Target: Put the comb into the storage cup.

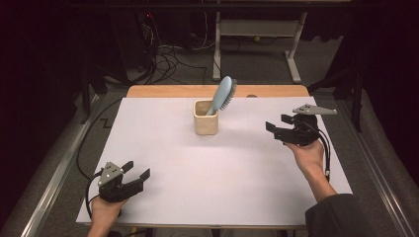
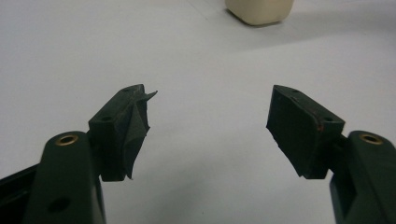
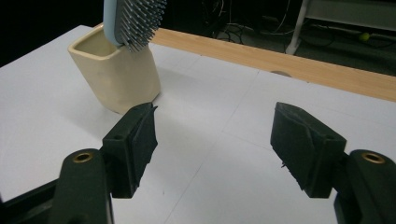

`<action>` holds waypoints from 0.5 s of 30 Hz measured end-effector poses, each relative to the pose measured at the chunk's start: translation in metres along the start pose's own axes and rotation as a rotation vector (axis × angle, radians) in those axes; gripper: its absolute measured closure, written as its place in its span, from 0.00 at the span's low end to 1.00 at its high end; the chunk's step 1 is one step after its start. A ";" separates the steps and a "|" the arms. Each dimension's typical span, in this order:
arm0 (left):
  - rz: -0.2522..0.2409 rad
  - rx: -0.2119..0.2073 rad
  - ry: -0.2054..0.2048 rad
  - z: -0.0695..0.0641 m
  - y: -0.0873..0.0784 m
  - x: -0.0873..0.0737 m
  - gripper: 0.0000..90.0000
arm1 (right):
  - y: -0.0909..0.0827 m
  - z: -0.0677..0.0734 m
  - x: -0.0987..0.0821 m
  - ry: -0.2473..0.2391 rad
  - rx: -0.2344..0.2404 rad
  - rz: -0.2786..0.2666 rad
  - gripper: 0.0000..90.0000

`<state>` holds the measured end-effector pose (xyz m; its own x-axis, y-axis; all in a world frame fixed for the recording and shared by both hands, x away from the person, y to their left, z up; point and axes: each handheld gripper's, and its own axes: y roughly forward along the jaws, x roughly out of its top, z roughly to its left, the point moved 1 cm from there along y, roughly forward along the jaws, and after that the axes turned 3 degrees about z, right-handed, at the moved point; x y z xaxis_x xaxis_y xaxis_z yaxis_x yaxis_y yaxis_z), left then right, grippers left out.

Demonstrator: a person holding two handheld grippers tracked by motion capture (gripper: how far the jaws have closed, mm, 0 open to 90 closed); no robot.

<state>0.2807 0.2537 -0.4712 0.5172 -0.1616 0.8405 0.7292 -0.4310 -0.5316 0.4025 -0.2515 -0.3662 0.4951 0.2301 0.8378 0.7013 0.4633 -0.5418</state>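
A cream square cup stands at the back middle of the white table top. A light blue hairbrush leans in it, handle down, bristles facing right. My left gripper rests low at the front left, open, nothing between its jaws; its view shows the cup's base far ahead. My right gripper hovers to the right of the cup, pointing toward it, open and empty. In the right gripper view the cup and brush head sit ahead at the upper left of my right gripper.
A wooden strip runs along the table's far edge. Behind it lie floor cables and a white desk frame. Metal rails flank both sides of the table.
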 end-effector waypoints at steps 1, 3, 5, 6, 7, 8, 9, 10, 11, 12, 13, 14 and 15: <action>-0.001 0.000 0.000 0.000 0.000 0.000 0.33 | -0.001 0.000 -0.001 0.003 0.000 0.000 0.35; 0.000 0.001 -0.001 0.000 0.000 0.000 0.33 | -0.002 -0.001 -0.003 0.005 0.001 -0.003 0.35; -0.001 0.002 0.001 0.000 0.000 0.000 0.33 | -0.003 -0.002 -0.004 0.010 0.001 -0.005 0.35; -0.001 0.002 0.001 0.000 0.000 0.000 0.33 | -0.004 -0.003 -0.005 0.011 -0.001 -0.005 0.35; 0.000 0.002 0.000 0.000 0.000 0.000 0.33 | -0.004 -0.004 -0.006 0.012 0.000 -0.007 0.35; 0.001 0.002 -0.001 0.000 0.000 0.000 0.33 | -0.005 -0.004 -0.006 0.013 0.000 -0.006 0.35; 0.000 0.002 -0.002 0.000 0.000 0.000 0.33 | -0.006 -0.004 -0.007 0.016 0.000 -0.008 0.35; 0.000 0.003 -0.003 0.000 0.001 0.000 0.33 | -0.007 -0.005 -0.008 0.015 0.000 -0.010 0.35; 0.000 0.002 -0.003 0.000 0.001 0.000 0.33 | -0.007 -0.005 -0.009 0.018 0.003 -0.014 0.35; 0.002 0.002 -0.002 0.000 0.001 0.000 0.33 | -0.008 -0.005 -0.009 0.021 0.004 -0.016 0.35; 0.002 0.001 -0.002 0.000 0.001 0.000 0.33 | -0.009 -0.006 -0.010 0.022 0.004 -0.015 0.35; 0.002 0.002 -0.002 0.000 0.001 0.000 0.33 | -0.009 -0.006 -0.011 0.024 0.004 -0.013 0.35; 0.002 0.002 -0.002 0.000 0.001 0.000 0.33 | -0.010 -0.007 -0.012 0.029 0.007 -0.014 0.35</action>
<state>0.2810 0.2534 -0.4716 0.5196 -0.1602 0.8393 0.7289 -0.4294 -0.5332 0.3935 -0.2643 -0.3711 0.4998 0.1989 0.8430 0.7050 0.4720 -0.5293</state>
